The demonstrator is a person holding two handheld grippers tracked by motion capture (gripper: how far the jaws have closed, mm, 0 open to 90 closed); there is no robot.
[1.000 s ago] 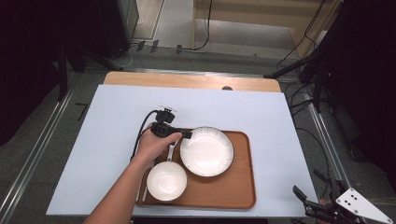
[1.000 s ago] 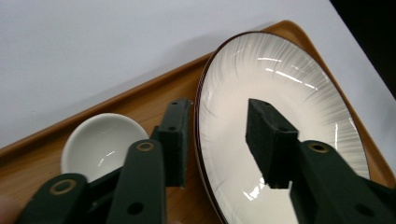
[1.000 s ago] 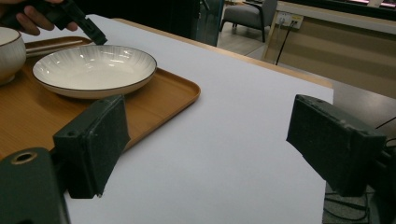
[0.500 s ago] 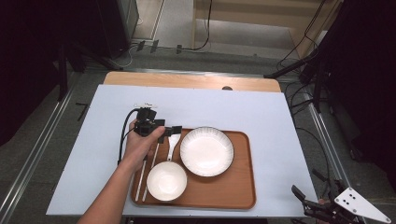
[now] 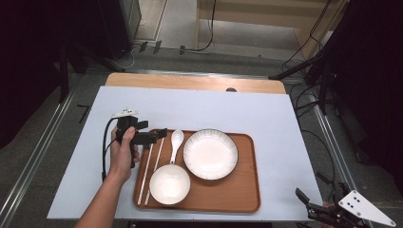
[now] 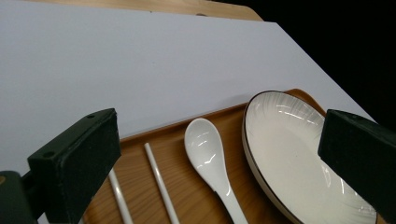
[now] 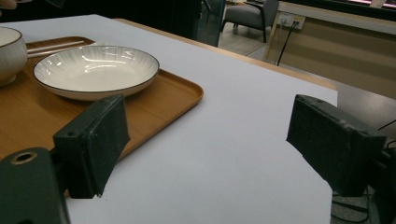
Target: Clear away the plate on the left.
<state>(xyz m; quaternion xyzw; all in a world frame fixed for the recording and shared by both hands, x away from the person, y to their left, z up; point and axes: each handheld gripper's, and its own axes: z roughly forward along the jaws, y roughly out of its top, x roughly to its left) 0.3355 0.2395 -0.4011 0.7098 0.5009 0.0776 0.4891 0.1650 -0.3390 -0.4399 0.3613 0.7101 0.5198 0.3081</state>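
The left gripper (image 5: 159, 135) is hanging with its jaws wide and nothing between them, having just been opening, beside the spoon (image 5: 175, 144) lying on the tray (image 5: 247, 190) between the 2 chopsticks (image 5: 151, 166) and the plate (image 5: 210, 153). I'd lift clear, avoiding the spoon.

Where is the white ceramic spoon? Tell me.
In the high view the white ceramic spoon lies on the wooden tray, between the white chopsticks and the large plate.
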